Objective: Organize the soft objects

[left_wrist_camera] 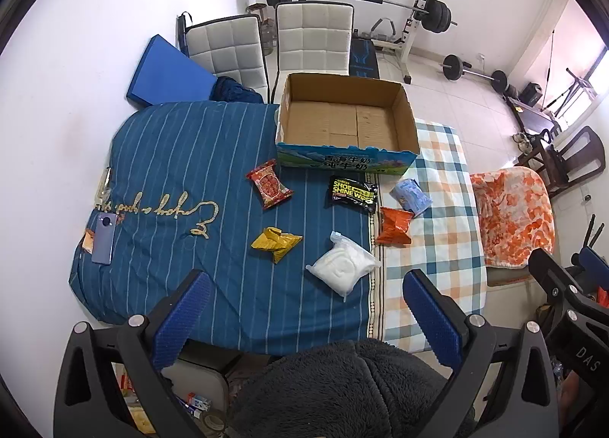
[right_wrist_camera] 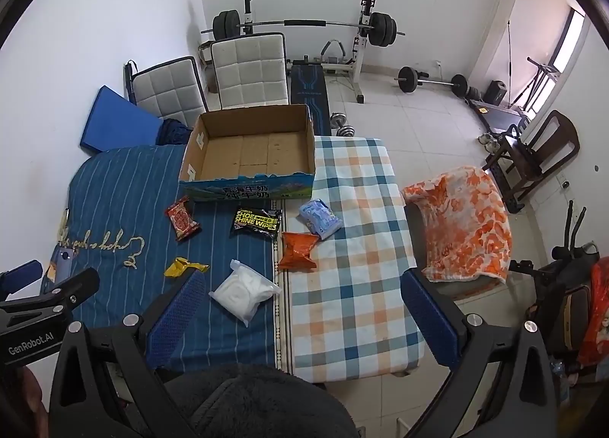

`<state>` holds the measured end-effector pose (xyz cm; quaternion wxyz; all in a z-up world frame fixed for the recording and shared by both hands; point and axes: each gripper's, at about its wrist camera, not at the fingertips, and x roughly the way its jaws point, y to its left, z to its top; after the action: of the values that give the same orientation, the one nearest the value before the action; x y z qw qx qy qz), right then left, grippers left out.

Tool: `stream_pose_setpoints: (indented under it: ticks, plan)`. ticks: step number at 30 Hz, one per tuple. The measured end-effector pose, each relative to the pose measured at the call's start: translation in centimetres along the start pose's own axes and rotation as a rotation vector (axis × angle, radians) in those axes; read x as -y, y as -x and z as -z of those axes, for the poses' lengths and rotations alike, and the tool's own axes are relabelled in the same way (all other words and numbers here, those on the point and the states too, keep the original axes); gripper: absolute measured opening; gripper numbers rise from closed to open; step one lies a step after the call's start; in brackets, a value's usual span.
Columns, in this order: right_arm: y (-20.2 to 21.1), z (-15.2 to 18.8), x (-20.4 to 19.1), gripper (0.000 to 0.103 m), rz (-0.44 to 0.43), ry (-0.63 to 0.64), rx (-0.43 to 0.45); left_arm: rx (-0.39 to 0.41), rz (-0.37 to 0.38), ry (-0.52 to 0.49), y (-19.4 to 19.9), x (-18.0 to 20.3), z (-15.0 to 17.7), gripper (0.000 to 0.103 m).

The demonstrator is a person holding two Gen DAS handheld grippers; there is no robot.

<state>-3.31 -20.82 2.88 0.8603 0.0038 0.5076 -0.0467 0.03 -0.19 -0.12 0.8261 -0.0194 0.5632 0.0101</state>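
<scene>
An empty cardboard box [left_wrist_camera: 405, 110] [right_wrist_camera: 192, 156] stands at the far side of the cloth-covered table. In front of it lie several soft packets: a red snack bag [left_wrist_camera: 268, 188] [right_wrist_camera: 182, 223], a black shoe wipes pack [left_wrist_camera: 352, 192] [right_wrist_camera: 255, 222], a light blue pack [left_wrist_camera: 412, 196] [right_wrist_camera: 319, 218], an orange bag [left_wrist_camera: 394, 226] [right_wrist_camera: 298, 250], a yellow bag [left_wrist_camera: 276, 242] [right_wrist_camera: 185, 266] and a white pouch [left_wrist_camera: 342, 268] [right_wrist_camera: 243, 292]. My left gripper [left_wrist_camera: 306, 282] and right gripper [right_wrist_camera: 300, 282] hover high above the near edge, both open with nothing between the blue pads.
A phone [left_wrist_camera: 104, 238] lies at the left on the blue striped cloth [left_wrist_camera: 171, 156]. The checked cloth [right_wrist_camera: 354, 247] covers the right half. Two white chairs [left_wrist_camera: 312, 38] stand behind the box. An orange blanket [right_wrist_camera: 464, 225] drapes a seat at right. Weights [right_wrist_camera: 432, 80] sit on the floor.
</scene>
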Motion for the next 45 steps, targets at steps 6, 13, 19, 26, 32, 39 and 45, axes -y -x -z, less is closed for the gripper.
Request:
stream_pose_setpoints:
  ticks: [6, 13, 19, 26, 32, 39, 45]
  plan:
    - [-0.3, 0.2, -0.2, 0.103, -0.002, -0.001, -0.002, 0.003, 0.005, -0.001, -0.3, -0.1, -0.1, 0.103]
    - [-0.2, -0.1, 0.1, 0.103, -0.003, 0.0, -0.001, 0.015, 0.009, -0.004, -0.1, 0.0, -0.3, 0.103]
    - [0.0, 0.0, 0.4, 0.103, -0.001, 0.001, 0.005, 0.015, 0.01, -0.007, -0.1, 0.2, -0.2, 0.103]
    - [0.3, -0.2, 0.3, 0.103, -0.004, 0.0, 0.005, 0.015, 0.013, -0.005, -0.2, 0.1, -0.4, 0.103]
    - [0.4, -0.3, 0.3, 0.103, -0.004, -0.003, 0.008, 0.016, 0.009, -0.009, -0.2, 0.2, -0.4, 0.103]
    - [0.5, -0.3, 0.4, 0.103, -0.006, -0.002, 0.009, 0.022, 0.01, -0.014, 0.0, 0.4, -0.5, 0.103]
    - [0.6, -0.5, 0.4, 0.103, -0.005, -0.006, 0.013, 0.025, 0.011, -0.013, 0.1, 0.4, -0.5, 0.103]
